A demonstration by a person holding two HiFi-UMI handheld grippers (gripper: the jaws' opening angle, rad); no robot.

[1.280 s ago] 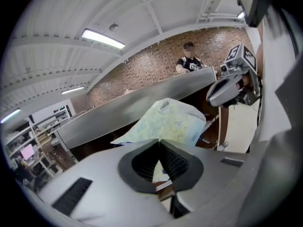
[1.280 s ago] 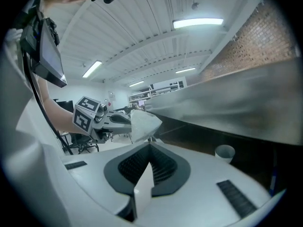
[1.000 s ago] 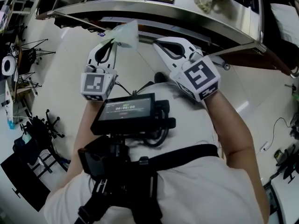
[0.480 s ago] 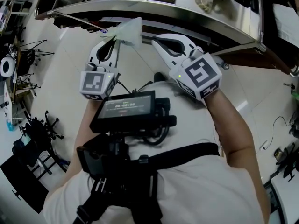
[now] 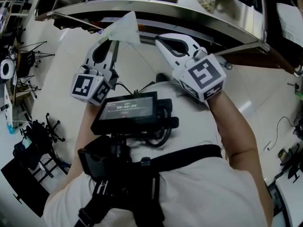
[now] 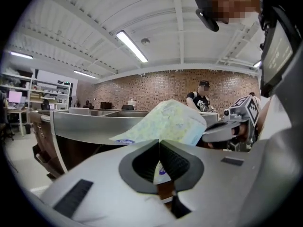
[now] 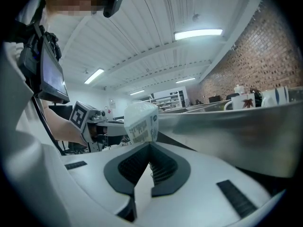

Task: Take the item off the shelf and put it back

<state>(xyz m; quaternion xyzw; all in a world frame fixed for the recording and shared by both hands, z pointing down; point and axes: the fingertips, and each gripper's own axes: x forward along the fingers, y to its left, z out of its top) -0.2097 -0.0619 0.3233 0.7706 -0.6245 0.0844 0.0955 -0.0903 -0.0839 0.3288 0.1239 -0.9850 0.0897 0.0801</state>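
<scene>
**Left gripper (image 5: 114,39) pinching the packet (image 5: 124,27)**

I have the left jaws clamped on the lower edge of the pale plastic packet. It sticks up from the tips, off the steel shelf (image 5: 165,6) and just in front of its rim. My right gripper (image 5: 158,39) sits near it, jaws together on nothing.

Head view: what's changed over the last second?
The left gripper swung leftward and lifted the pale packet up toward the shelf edge, keeping its jaws clamped on it. The right gripper stayed where it was, shut and empty.
</scene>
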